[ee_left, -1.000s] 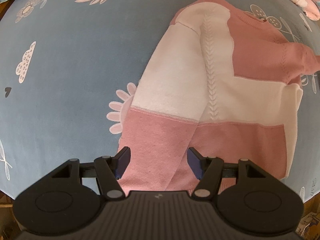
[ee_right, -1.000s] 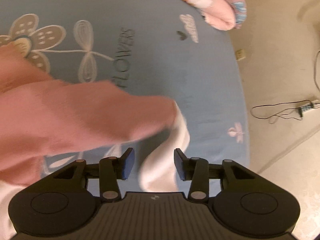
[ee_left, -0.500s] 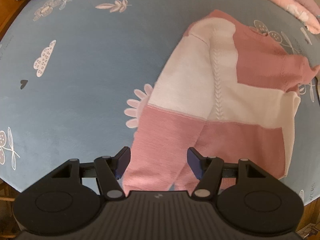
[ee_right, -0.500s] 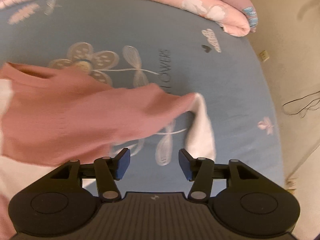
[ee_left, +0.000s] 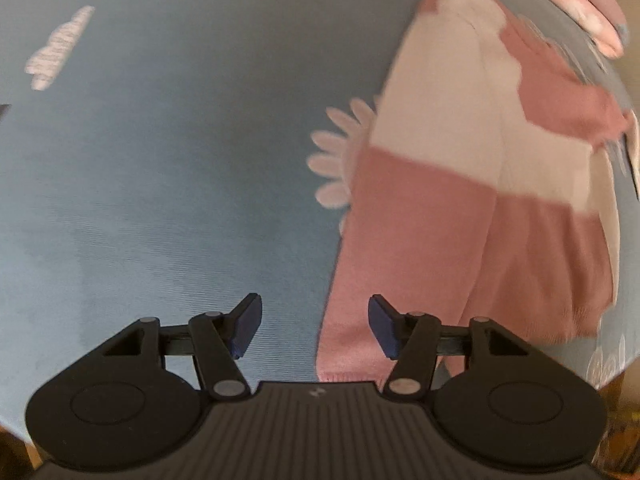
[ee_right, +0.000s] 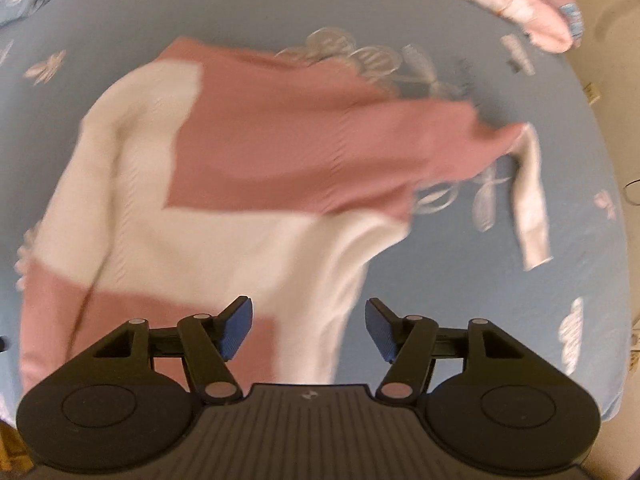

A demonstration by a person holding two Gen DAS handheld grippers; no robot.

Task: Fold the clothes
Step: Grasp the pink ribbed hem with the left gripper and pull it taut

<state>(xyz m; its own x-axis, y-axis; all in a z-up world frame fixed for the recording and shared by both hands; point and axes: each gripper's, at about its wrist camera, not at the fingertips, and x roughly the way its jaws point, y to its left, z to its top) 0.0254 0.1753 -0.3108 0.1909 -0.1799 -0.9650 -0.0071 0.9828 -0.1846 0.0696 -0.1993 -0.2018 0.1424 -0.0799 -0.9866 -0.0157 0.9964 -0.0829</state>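
Dim warm light, motion blur, fisheye warp

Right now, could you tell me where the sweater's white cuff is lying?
In the right wrist view, the white cuff lies on the blue sheet at right, at the end of the pink sleeve.

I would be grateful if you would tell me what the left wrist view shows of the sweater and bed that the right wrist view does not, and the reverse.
Only the left wrist view shows the pink sleeve cuff lying partly between the open left gripper, whose jaws have just been closing a little, and the bare blue sheet beside it.

Only the right wrist view shows the other sleeve's white end stretched out, the floor, and the empty right gripper, its jaws just opening.

Both show the pink and white sweater and the pink duvet.
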